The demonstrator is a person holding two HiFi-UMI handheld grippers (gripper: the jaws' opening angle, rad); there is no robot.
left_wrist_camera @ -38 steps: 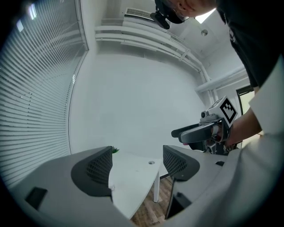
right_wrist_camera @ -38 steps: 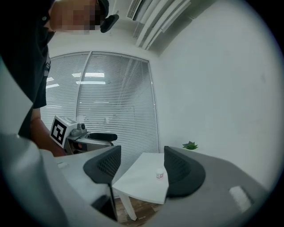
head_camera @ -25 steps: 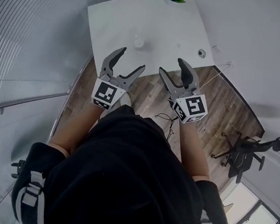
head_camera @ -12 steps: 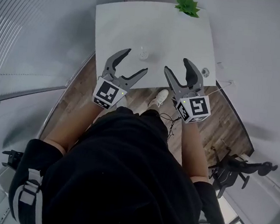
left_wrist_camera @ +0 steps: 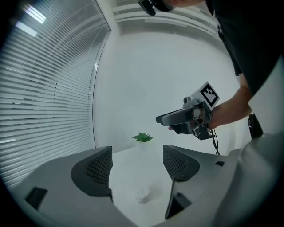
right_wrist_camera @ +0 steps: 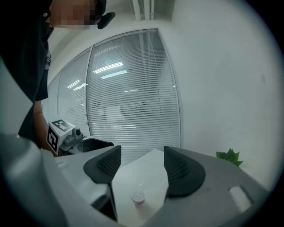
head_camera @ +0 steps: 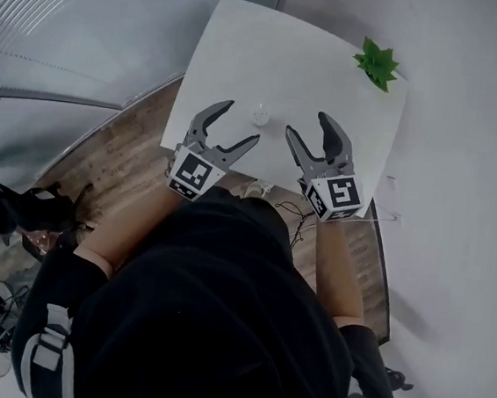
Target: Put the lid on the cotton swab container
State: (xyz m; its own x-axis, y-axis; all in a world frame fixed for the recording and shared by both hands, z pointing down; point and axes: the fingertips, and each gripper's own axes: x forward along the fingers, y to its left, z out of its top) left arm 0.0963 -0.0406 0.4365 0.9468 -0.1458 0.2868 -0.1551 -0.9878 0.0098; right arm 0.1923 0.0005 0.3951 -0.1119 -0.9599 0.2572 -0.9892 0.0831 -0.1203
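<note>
White table [head_camera: 237,51] on wood-plank floor [head_camera: 117,149], set against plain white walls [head_camera: 472,173]; green plant [head_camera: 377,64] at its far corner; slatted blinds [right_wrist_camera: 133,102] cover curved glazing; strip lights [right_wrist_camera: 106,68] show in the glass; black chair [head_camera: 18,205] at left.

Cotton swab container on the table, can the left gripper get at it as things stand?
Probably yes: the left gripper is open and empty, near the cotton swab container, with only bare table between them.
</note>
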